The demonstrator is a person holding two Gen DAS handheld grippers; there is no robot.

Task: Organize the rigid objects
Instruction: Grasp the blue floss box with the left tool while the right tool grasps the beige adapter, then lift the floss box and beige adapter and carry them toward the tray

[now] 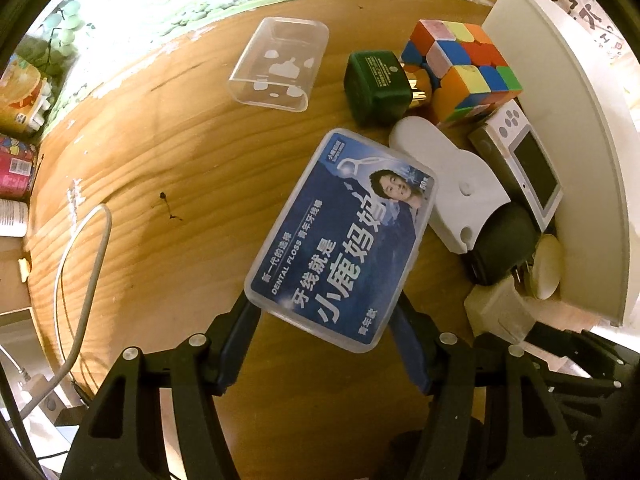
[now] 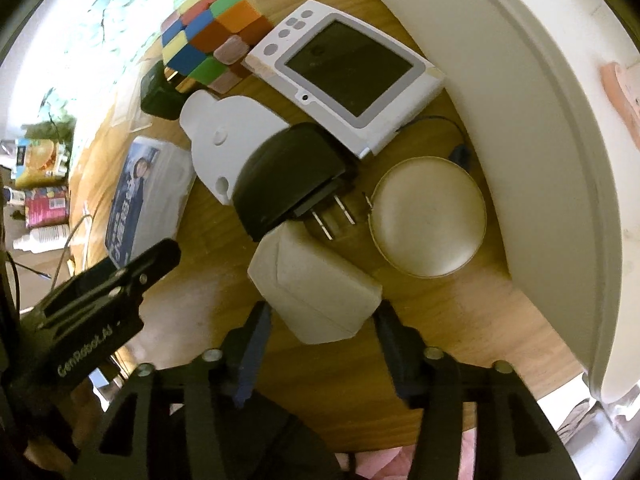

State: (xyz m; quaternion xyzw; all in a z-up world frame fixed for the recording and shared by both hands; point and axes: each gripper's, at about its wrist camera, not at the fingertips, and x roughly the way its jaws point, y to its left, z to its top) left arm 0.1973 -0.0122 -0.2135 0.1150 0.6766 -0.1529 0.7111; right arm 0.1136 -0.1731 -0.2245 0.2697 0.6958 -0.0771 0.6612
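Left tool [image 1: 326, 312]: gripping the blue floss box [image 1: 344, 236] by its near end.
Right tool [image 2: 322, 320]: squeezing the white plug block [image 2: 316, 284] on the bench [image 2: 208, 292].

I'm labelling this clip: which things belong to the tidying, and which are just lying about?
Job: blue dental floss box between the left hand-held gripper fingers; off-white plastic block at the right hand-held gripper; multicoloured puzzle cube; black plug adapter.
Lying about: white cable; pink packet.
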